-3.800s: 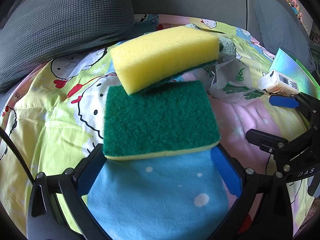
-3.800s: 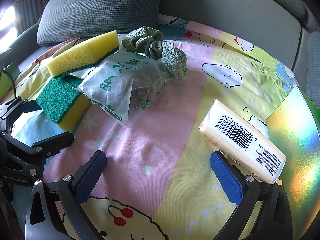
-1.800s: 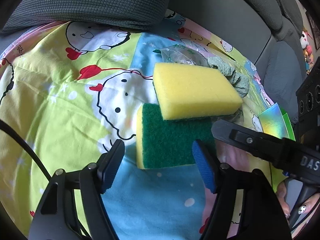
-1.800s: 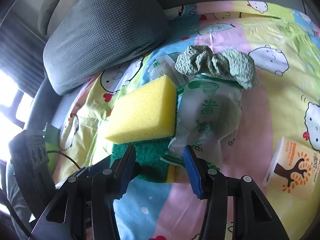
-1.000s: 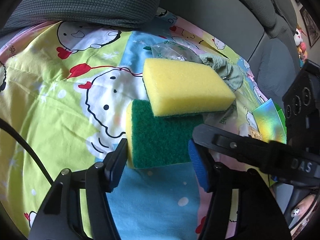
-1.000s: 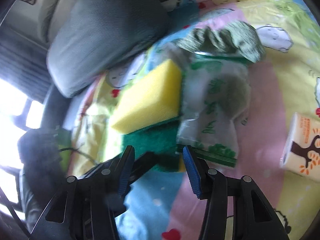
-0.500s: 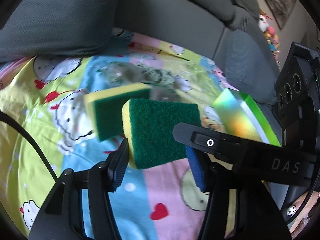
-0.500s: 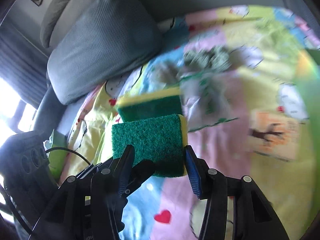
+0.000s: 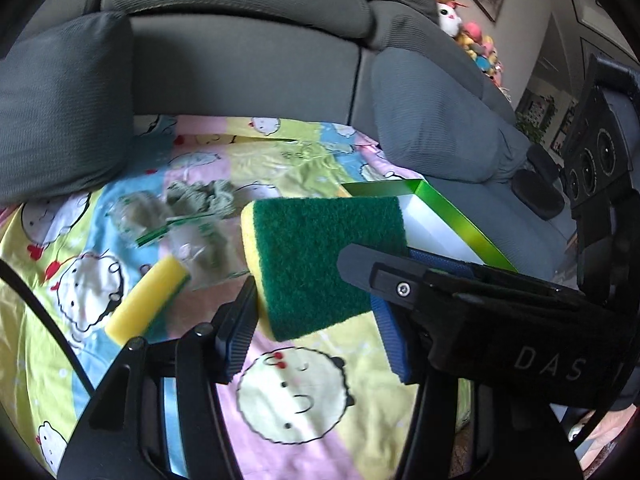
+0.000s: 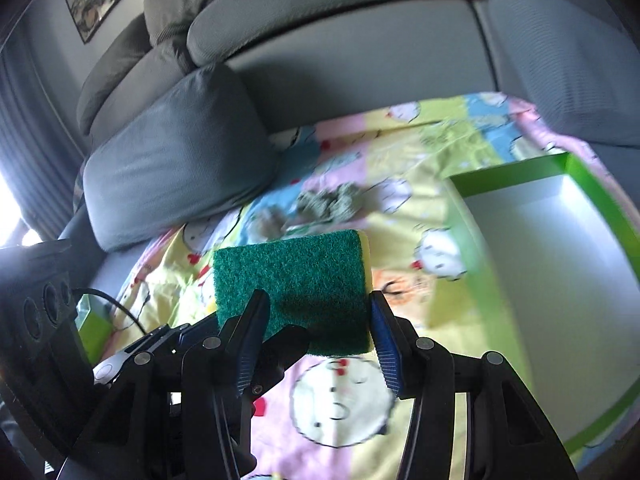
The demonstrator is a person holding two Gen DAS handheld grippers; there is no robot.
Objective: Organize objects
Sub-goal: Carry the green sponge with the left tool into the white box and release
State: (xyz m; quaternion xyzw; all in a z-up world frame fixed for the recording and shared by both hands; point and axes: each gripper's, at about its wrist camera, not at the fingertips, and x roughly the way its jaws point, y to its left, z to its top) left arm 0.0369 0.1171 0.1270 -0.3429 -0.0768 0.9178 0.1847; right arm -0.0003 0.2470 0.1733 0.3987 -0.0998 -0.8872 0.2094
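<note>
A sponge with a green scouring top and yellow body (image 9: 324, 256) (image 10: 292, 280) hangs in the air above the cartoon blanket. My left gripper (image 9: 316, 320) is shut on its near end, pads pressing both sides. My right gripper (image 10: 316, 336) is shut on the same sponge, and its black finger (image 9: 440, 280) crosses in from the right in the left wrist view. A second yellow sponge (image 9: 148, 304) lies on the blanket at the left. Just to the right of the held sponge sits an open green box with a white inside (image 9: 452, 220) (image 10: 560, 240).
A crumpled green cloth (image 9: 200, 196) (image 10: 328, 200) and a clear printed plastic bag (image 9: 192, 240) lie further back on the blanket. A grey cushion (image 9: 60, 120) (image 10: 180, 152) borders the left, and the sofa back rises behind. A blurred orange packet (image 10: 408, 280) lies beside the box.
Both grippers have lifted the green-topped sponge off the blanket and carried it right, towards the green box. The yellow sponge that lay on it has dropped onto the blanket.
</note>
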